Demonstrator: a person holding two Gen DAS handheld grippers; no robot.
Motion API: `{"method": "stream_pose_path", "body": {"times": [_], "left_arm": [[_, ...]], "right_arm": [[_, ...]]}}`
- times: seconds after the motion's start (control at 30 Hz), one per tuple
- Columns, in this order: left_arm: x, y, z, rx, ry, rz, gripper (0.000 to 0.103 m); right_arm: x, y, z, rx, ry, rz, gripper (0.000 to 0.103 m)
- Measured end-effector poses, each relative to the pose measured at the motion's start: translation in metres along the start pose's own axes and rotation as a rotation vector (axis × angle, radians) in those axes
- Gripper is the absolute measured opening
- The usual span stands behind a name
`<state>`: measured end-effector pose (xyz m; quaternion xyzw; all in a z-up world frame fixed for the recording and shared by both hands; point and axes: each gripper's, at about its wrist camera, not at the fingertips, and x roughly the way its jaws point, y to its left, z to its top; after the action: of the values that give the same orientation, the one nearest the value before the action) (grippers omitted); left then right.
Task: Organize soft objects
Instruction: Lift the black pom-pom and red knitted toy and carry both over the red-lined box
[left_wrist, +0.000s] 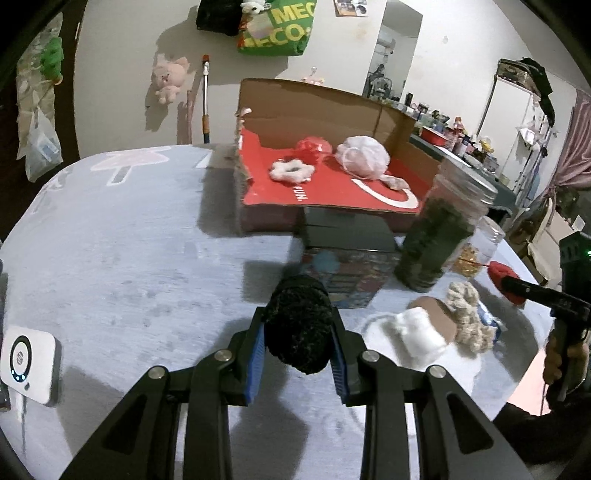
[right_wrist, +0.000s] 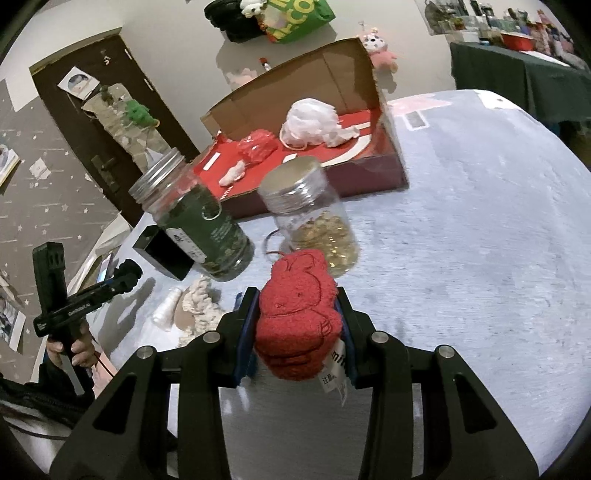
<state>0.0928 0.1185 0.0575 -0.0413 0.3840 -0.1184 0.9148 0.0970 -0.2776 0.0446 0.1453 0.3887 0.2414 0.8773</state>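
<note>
Soft objects already sorted: a white flower-shaped scrunchie (left_wrist: 291, 170), a red bundle (left_wrist: 313, 147) and a pale mesh puff (left_wrist: 364, 157), all lying on the red floor of the open cardboard box (left_wrist: 332, 110), the landmark for everything below.

Left wrist view: left claw (left_wrist: 298, 345) clamped on a black fuzzy scrunchie (left_wrist: 299, 325), pressed between both blue pads (left_wrist: 258, 354), raised above the surface (left_wrist: 129, 258). Box straight ahead and slightly right of the claw, beyond a patterned tin (left_wrist: 347, 273). Nearer than the box and to its right, a green-filled jar (left_wrist: 439, 236); in front of that jar, a cream crocheted piece (left_wrist: 469, 317) and a white roll (left_wrist: 421, 338) not yet collected. Right claw (left_wrist: 508, 282) entering from the far right, gripping something red.

Right wrist view: right claw (right_wrist: 297, 326) closed on a red plush rabbit-shaped piece (right_wrist: 297, 314), long axis running along the fingers, paper tag hanging at its near end. Box ahead and a little left, its open front facing the claw, with a jar of golden contents (right_wrist: 314, 218) standing directly between. Left claw (right_wrist: 125, 275) at far left, hand (right_wrist: 70, 349) on its handle.

Judged from both views: left claw nearer the box and less obstructed; right claw likely needing to pass over or around the golden jar. Only the left view shows the tin; only the right view shows the rabbit shape and tag.
</note>
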Motion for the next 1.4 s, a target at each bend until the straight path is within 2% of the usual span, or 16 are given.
{"method": "stream_pose_path", "body": {"times": [0.23, 0.6, 1.1, 1.4], "left_arm": [[0.011, 0.014, 0.003, 0.009, 0.011, 0.000, 0.033], [0.025, 0.022, 0.016, 0.119, 0.020, -0.008, 0.033], [0.041, 0.025, 0.042, 0.237, 0.044, -0.032, 0.033], [0.041, 0.021, 0.061, 0.291, 0.042, -0.025, 0.033]], "right_arm": [[-0.003, -0.011, 0.004, -0.019, 0.001, -0.052, 0.037], [-0.004, -0.026, 0.023, -0.146, 0.014, -0.128, 0.037], [0.009, -0.018, 0.054, -0.330, 0.042, -0.158, 0.037], [0.011, -0.017, 0.072, -0.367, 0.046, -0.144, 0.037]]}}
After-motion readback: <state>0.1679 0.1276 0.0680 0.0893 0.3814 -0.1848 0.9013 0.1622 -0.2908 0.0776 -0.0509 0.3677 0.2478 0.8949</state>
